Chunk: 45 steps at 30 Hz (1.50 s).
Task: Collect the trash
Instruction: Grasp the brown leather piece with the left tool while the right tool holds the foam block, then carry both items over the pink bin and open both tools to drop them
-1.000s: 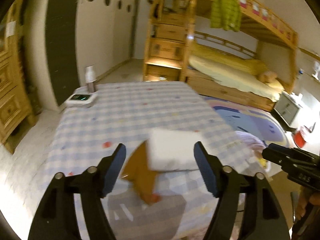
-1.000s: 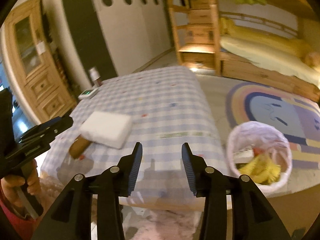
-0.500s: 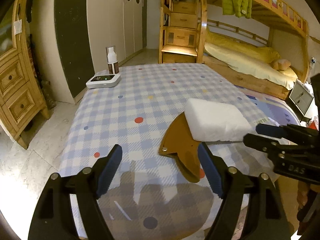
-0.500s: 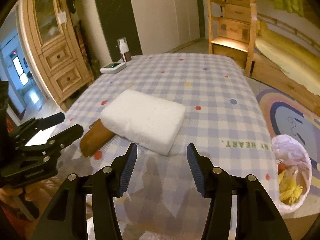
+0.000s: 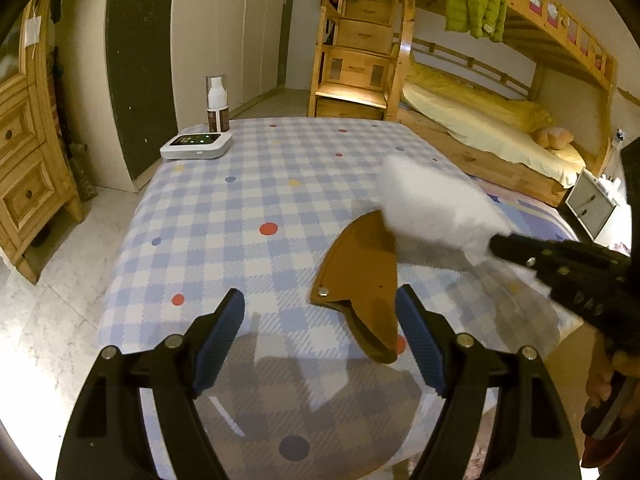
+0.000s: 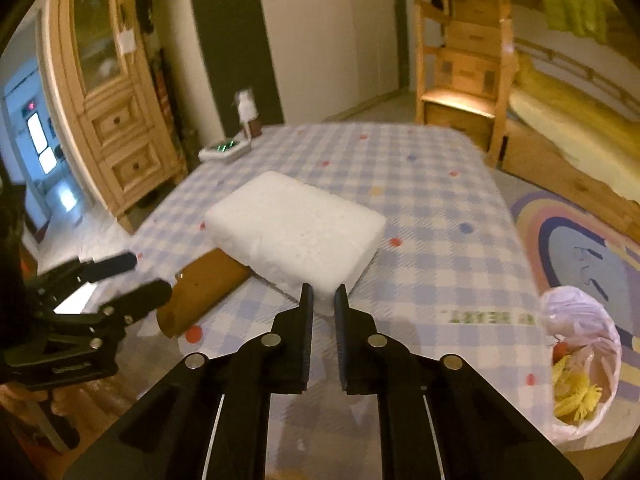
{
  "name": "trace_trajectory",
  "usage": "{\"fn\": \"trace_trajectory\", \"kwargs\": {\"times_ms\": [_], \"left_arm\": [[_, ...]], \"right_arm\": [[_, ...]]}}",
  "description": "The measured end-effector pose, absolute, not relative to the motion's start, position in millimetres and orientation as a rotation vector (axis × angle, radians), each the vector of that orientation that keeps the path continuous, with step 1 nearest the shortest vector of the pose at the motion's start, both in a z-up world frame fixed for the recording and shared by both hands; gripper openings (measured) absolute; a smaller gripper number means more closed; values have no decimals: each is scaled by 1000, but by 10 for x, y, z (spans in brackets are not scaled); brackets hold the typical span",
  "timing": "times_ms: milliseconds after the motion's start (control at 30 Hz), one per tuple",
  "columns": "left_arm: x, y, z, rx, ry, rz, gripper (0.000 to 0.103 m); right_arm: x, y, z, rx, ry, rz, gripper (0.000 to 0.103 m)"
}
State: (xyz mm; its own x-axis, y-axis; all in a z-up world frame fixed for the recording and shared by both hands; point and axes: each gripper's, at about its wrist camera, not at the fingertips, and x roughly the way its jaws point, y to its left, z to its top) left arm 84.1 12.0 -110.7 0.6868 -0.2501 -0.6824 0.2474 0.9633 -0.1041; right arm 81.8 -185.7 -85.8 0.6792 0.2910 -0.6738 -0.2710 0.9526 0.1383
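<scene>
Pinching the near corner of the white foam block [image 6: 296,228], the right gripper [image 6: 321,300] has just closed to lift it off the checked table [image 6: 432,200] toward the trash bag [image 6: 580,356], while the left gripper [image 5: 320,332] hangs wide apart over the brown leather piece [image 5: 360,276].

Upside-down green lettering "HEART" on the checked tablecloth [image 6: 440,208], near its edge, partly legible.

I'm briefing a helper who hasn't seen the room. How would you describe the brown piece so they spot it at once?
On the checked tablecloth, look near its front edge beside the white foam block. The flat brown leather piece lies there, pointed and riveted, the only brown thing.
</scene>
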Motion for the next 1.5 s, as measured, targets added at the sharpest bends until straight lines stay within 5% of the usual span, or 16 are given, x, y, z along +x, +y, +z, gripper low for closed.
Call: {"fn": "trace_trajectory", "kwargs": {"times_ms": [267, 700, 967, 1500], "left_arm": [[863, -92, -1224, 54, 806, -299, 69], [1157, -330, -1341, 118, 820, -238, 73], [1066, -378, -1331, 154, 805, -281, 55], [588, -1038, -936, 110, 608, -472, 52]], "right_arm": [[662, -2155, -712, 77, 727, 219, 10], [623, -2321, -651, 118, 718, 216, 11], [594, -2348, -628, 124, 715, 208, 11], [310, -2924, -656, 155, 711, 49, 11]]}}
